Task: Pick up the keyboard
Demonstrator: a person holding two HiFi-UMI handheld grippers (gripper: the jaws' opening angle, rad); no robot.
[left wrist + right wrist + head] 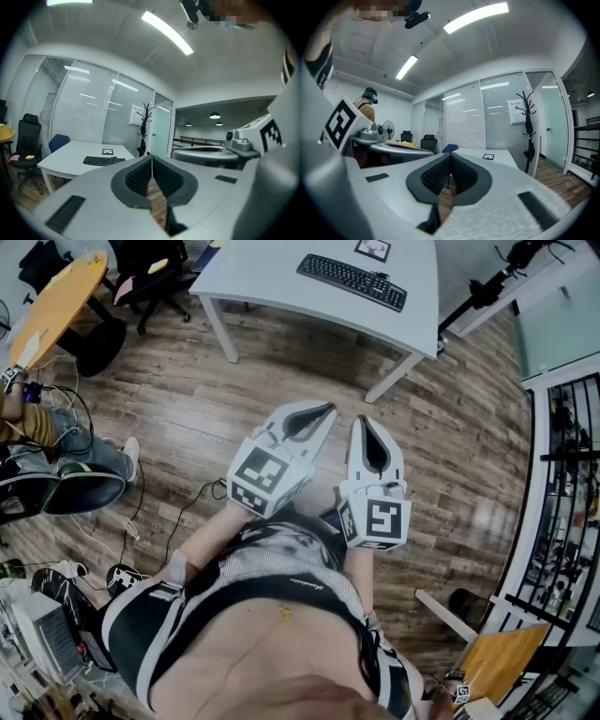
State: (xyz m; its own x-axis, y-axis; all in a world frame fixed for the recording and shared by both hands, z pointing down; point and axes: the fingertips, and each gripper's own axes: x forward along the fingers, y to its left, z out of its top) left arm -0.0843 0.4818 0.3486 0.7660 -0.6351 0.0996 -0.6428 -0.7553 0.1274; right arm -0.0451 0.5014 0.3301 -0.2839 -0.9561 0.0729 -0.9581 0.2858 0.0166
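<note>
Black keyboard (pixel 352 281) is lying on the desk (pixel 267 282), well ahead. You're carrying left gripper (pixel 322 412) and right gripper (pixel 362 422) pressed together (both empty), so be spreading them while approaching.

keyboard (pixel 352 281): black plastic, matt
worktop (pixel 272 273): white, smooth, faint sheen
floor (pixel 234 399): wood planks, grained, satin finish
left gripper (pixel 328 410), right gripper (pixel 361 421): pale grey plastic shells, smooth, matt
pads (pixel 138 177): dark, finely ribbed, rubbery look

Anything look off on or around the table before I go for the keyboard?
Nothing stands out. The black keyboard lies flat on the white table, roughly parallel to its near edge. Only loose cables trail on the wood floor.
</note>
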